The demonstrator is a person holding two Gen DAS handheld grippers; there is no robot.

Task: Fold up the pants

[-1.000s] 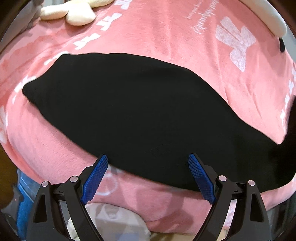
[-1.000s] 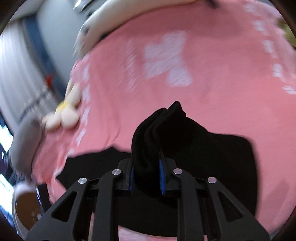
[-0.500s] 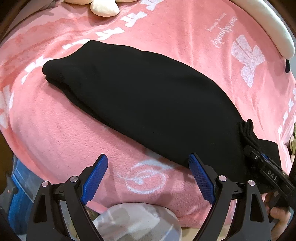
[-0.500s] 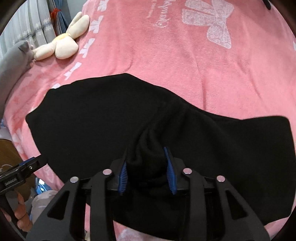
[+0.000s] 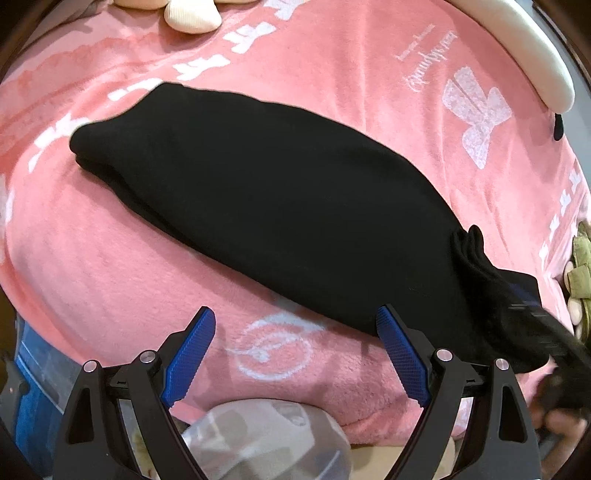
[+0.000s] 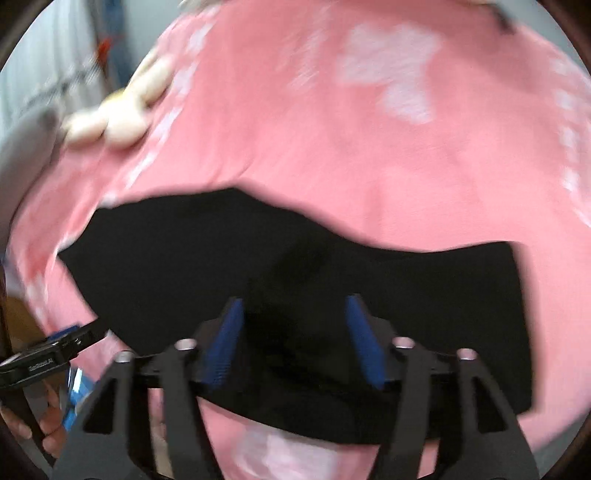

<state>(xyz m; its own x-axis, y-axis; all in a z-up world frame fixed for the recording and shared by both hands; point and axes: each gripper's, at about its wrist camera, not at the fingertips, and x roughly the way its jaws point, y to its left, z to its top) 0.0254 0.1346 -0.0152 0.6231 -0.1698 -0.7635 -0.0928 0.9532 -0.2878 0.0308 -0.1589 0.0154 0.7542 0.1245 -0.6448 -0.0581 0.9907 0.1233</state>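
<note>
The black pants (image 5: 280, 206) lie folded lengthwise on the pink blanket (image 5: 110, 266), running from upper left to lower right in the left wrist view. My left gripper (image 5: 295, 354) is open and empty, just short of the pants' near edge. In the blurred right wrist view the pants (image 6: 424, 295) spread across the blanket (image 6: 332, 147). My right gripper (image 6: 295, 339) is open over the cloth, with a raised bunch of fabric lying between its blue pads (image 6: 364, 343). The right gripper also shows blurred at the far right of the left wrist view (image 5: 546, 328).
A cream plush toy (image 5: 188, 18) lies at the blanket's far side and shows in the right wrist view (image 6: 110, 118) too. A white curved cushion (image 5: 524, 51) lies at the back right. An olive object (image 5: 581, 266) sits at the right edge. A grey bundle (image 5: 266, 435) lies below the bed's front edge.
My right gripper has opened and let go of the bunched pants end it was holding. My left gripper has drawn back a little, so the pants sit farther from it.
</note>
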